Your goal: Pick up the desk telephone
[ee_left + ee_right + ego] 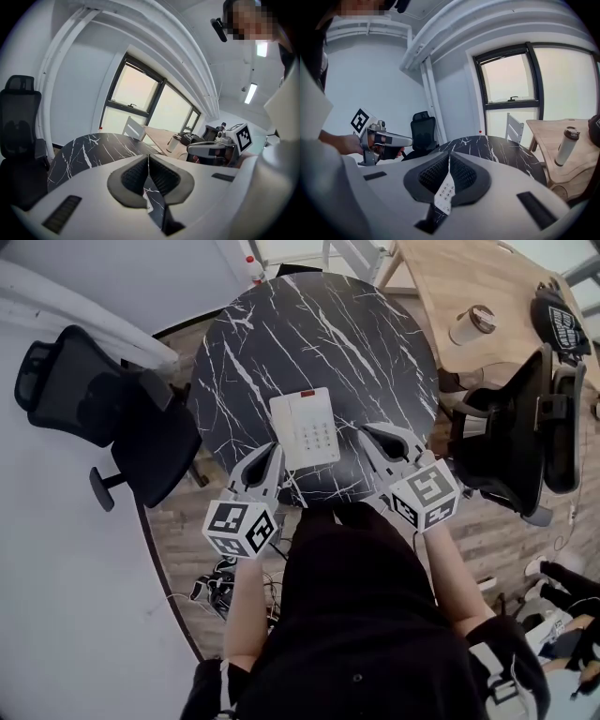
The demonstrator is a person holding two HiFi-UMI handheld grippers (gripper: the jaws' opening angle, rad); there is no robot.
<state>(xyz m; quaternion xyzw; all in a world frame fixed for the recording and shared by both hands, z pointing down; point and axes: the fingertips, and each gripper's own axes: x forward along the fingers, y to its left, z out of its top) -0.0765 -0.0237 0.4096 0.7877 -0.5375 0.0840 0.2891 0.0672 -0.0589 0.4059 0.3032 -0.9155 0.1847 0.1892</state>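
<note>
Left gripper (273,450) and right gripper (368,433) sit closed and empty flanking the desk telephone (305,427), left tip maybe touching it, so going in unopened just shoves it askew.

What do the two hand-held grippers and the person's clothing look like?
Both the left gripper and the right gripper have a light grey body that narrows into two jaws lined with dark ribbed pads. Each carries a white cube with black square markers. The person wears a black top; the forearms are bare.
</note>
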